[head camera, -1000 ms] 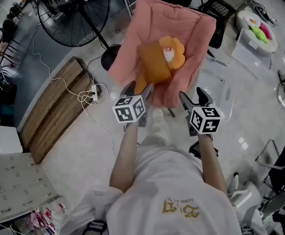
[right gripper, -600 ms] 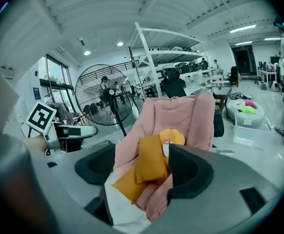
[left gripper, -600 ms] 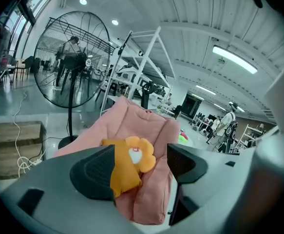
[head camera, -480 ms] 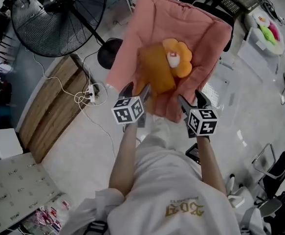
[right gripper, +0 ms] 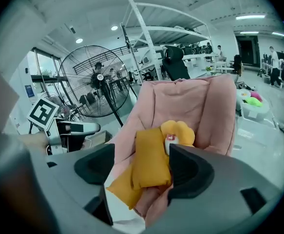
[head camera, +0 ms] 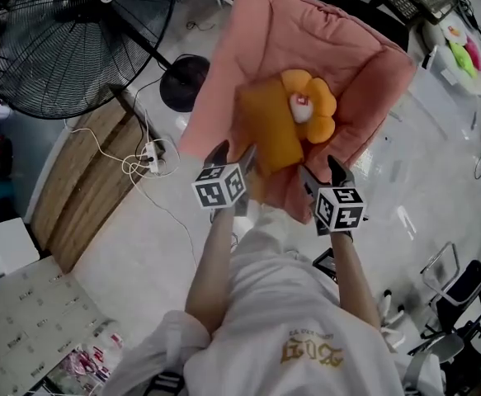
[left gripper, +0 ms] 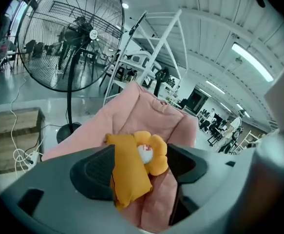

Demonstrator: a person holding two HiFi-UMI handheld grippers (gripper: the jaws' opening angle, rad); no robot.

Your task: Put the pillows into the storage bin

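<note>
While both claws are held out ahead of the person, the task's two pillows lie in the hollow of a pink padded seat (head camera: 306, 31) at 12 o'clock in the head view. The seat has raised sides and a raised back. The orange rectangular pillow (head camera: 269, 130) lies lengthwise in the middle of the hollow. The orange flower pillow (head camera: 308, 106), with a white centre, touches its upper end at 1 o'clock. Left claw (head camera: 232, 153): released, jaws apart, tips just at the seat's near edge, close to the lower end of the rectangular pillow; contact cannot be told. In the left gripper view the left claw (left gripper: 138, 172) frames both pillows in the gap between its jaws, pads pressing on neither. Right claw (head camera: 321, 168): released too, at 3 o'clock from the left one, tips at the seat's near edge. In the right gripper view the right claw (right gripper: 142, 169) shows the same pair in its open gap, nothing gripped. A translucent bin (right gripper: 254, 113) stands on the floor at 3 o'clock from the seat in that view, well apart from the pillows, with a white plush piece (right gripper: 251, 101) with green and pink parts on top; what is inside it cannot be made out. A black standing fan (head camera: 67, 31) is at 10 o'clock in the head view, and a wooden platform (head camera: 83, 180) at 9 o'clock.
</note>
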